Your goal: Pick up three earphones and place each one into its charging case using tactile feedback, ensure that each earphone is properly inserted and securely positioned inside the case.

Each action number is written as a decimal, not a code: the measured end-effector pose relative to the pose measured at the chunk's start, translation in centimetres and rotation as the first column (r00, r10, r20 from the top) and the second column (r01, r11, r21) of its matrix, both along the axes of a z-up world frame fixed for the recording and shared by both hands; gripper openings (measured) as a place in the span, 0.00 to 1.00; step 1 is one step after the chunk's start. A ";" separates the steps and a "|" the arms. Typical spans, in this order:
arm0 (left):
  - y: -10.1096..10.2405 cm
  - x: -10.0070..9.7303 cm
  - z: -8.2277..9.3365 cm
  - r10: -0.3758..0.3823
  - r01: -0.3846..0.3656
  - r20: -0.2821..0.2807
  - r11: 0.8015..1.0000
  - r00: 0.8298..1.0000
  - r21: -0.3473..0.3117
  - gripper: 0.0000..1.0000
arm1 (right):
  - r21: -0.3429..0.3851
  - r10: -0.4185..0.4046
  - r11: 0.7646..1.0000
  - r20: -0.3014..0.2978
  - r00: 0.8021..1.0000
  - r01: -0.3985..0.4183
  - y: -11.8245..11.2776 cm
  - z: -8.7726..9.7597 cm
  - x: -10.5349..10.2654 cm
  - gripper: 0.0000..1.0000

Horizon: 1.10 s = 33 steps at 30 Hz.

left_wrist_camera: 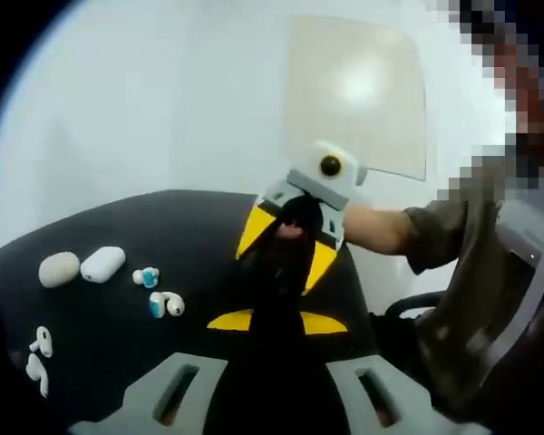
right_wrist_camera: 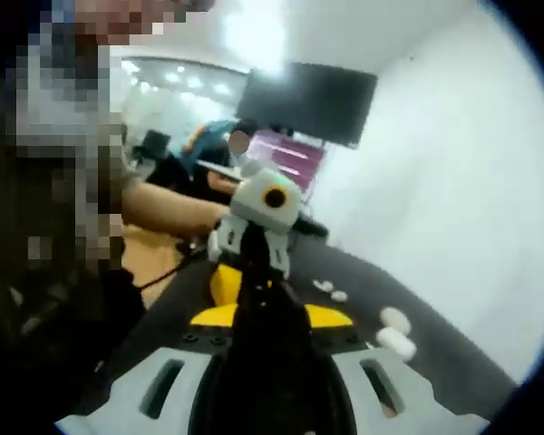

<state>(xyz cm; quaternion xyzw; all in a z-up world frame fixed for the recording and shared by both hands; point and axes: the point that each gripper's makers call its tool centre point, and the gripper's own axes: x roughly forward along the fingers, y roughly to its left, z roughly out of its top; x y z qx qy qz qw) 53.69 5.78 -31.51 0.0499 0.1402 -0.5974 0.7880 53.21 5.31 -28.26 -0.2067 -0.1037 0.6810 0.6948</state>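
Note:
On the black table (left_wrist_camera: 118, 227) lie a beige oval case (left_wrist_camera: 59, 268) and a white case (left_wrist_camera: 102, 264), both closed. Beside them are two earphones with blue tips (left_wrist_camera: 146, 276) (left_wrist_camera: 166, 304), and white earphones (left_wrist_camera: 39, 353) lie at the table's near left edge. My left gripper (left_wrist_camera: 276, 319) points at my right gripper (left_wrist_camera: 286, 263), tip to tip above the table. Both look shut, their black fingers together with nothing in them. The right gripper view shows my right gripper (right_wrist_camera: 272, 313) facing the left gripper (right_wrist_camera: 249, 263), with the cases (right_wrist_camera: 395, 331) and earphones (right_wrist_camera: 331, 291) at the right.
A person's forearm (left_wrist_camera: 381, 227) reaches in behind the right gripper, and a chair (left_wrist_camera: 417, 304) stands past the table edge. A white wall is behind the table. A dark monitor (right_wrist_camera: 308, 100) hangs in the background, with other people at desks.

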 end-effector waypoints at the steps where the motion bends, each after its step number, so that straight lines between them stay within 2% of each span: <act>1: 0.0 0.0 0.0 -0.001 0.001 -0.001 1.000 1.000 0.000 0.14 | 0.006 0.001 1.000 0.003 1.000 -0.001 -0.1 0.1 -0.1 0.26; 4: 0.0 -0.1 0.0 -0.002 0.002 -0.006 1.000 1.000 -0.002 0.14 | 0.022 0.004 1.000 0.024 1.000 -0.004 -0.2 0.5 -0.4 0.24; 9: -0.1 -0.2 0.0 -0.001 0.001 0.003 1.000 1.000 0.005 0.14 | 0.042 0.029 0.999 0.001 1.000 -0.029 -0.4 0.9 -1.1 0.22; 10: -0.1 0.0 0.1 0.013 -0.013 0.000 1.000 1.000 0.000 0.14 | 0.042 0.044 0.998 0.004 0.999 -0.044 -0.4 1.0 -1.5 0.19; 12: -0.1 -0.2 0.1 0.008 -0.008 0.005 1.000 1.000 0.005 0.14 | 0.036 0.041 0.998 0.041 0.998 -0.042 -0.4 0.9 -1.7 0.19; 13: -0.1 -0.3 0.1 0.010 -0.010 0.011 1.000 1.000 0.005 0.14 | 0.037 0.038 0.999 0.039 0.999 -0.039 -0.3 0.9 -1.7 0.19; 17: 0.0 -0.5 0.1 0.008 -0.009 0.032 1.000 0.999 0.010 0.14 | 0.033 -0.007 0.999 -0.075 0.997 0.009 -0.5 0.5 -0.4 0.21; 18: 0.0 -0.5 0.1 0.008 -0.008 0.034 1.000 0.999 0.010 0.14 | 0.009 -0.013 1.000 -0.141 0.990 0.014 -0.5 -0.2 -0.2 0.22; 20: -0.1 -0.7 0.1 0.007 -0.008 0.047 1.000 0.999 0.013 0.14 | -0.008 0.012 1.000 -0.220 0.976 -0.014 -0.3 -0.8 -0.5 0.22; 22: -0.1 -0.7 0.1 0.006 -0.007 0.056 1.000 0.998 0.013 0.14 | -0.022 -0.001 1.000 -0.291 0.957 -0.006 -0.1 -1.1 -0.1 0.21; 23: -0.1 -0.7 0.2 0.006 -0.007 0.059 1.000 0.998 0.013 0.14 | -0.013 -0.008 1.000 -0.328 0.945 0.004 0.0 -0.9 0.1 0.20; 25: 0.0 -0.5 0.1 0.011 -0.013 0.077 1.000 0.997 0.020 0.15 | 0.008 0.002 1.000 -0.424 0.906 0.002 -0.2 -0.5 0.3 0.18; 27: 0.2 0.1 0.1 0.029 -0.035 0.145 0.999 0.989 0.041 0.16 | 0.015 -0.017 0.999 -0.508 0.861 0.029 -0.4 -0.3 1.0 0.18; 28: 0.4 0.4 0.0 0.043 -0.054 0.178 0.997 0.983 0.056 0.17 | 0.003 -0.046 0.998 -0.563 0.825 0.058 -0.5 -0.5 1.7 0.18; 31: 0.5 0.6 0.3 0.060 -0.075 0.242 0.996 0.969 0.055 0.23 | -0.006 -0.077 0.995 -0.645 0.760 0.096 -0.6 -0.6 2.7 0.18; 32: 0.6 0.8 0.4 0.069 -0.086 0.264 0.995 0.962 0.054 0.26 | -0.020 -0.097 0.993 -0.681 0.726 0.114 -0.6 -0.8 3.1 0.18; 33: 0.8 1.0 0.7 0.076 -0.096 0.296 0.994 0.952 0.054 0.29 | -0.030 -0.110 0.991 -0.727 0.678 0.129 -0.4 -0.9 3.3 0.18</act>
